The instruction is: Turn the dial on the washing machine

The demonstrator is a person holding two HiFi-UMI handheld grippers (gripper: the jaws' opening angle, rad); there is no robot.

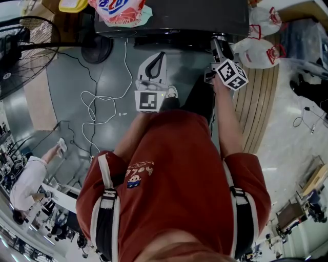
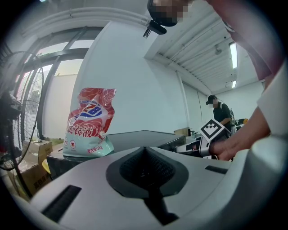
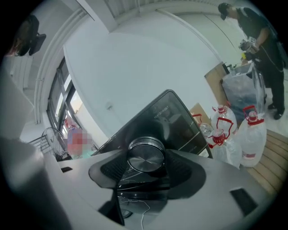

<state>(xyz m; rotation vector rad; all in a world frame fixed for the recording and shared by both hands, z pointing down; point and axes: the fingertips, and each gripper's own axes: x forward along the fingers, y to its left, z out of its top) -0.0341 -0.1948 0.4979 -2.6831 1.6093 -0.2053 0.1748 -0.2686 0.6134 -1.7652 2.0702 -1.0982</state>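
The washing machine [image 1: 169, 18] is a dark box at the top of the head view. Its round metal dial [image 3: 146, 154] fills the middle of the right gripper view, on the dark front panel [image 3: 177, 114]. My right gripper [image 3: 145, 167] has a dark pad against each side of the dial and is shut on it. In the head view that gripper [image 1: 218, 41] reaches up to the machine's front. My left gripper [image 1: 160, 57] hangs lower to the left, away from the machine. Its jaws meet in a point [image 2: 145, 168], shut on nothing.
A red and white detergent bag [image 1: 120, 10] lies on the machine's top. Plastic jugs with red handles [image 1: 259, 51] stand on wooden slats at the right. A floor fan [image 1: 23, 51] stands at the left, and white cable [image 1: 95, 105] loops over the grey floor.
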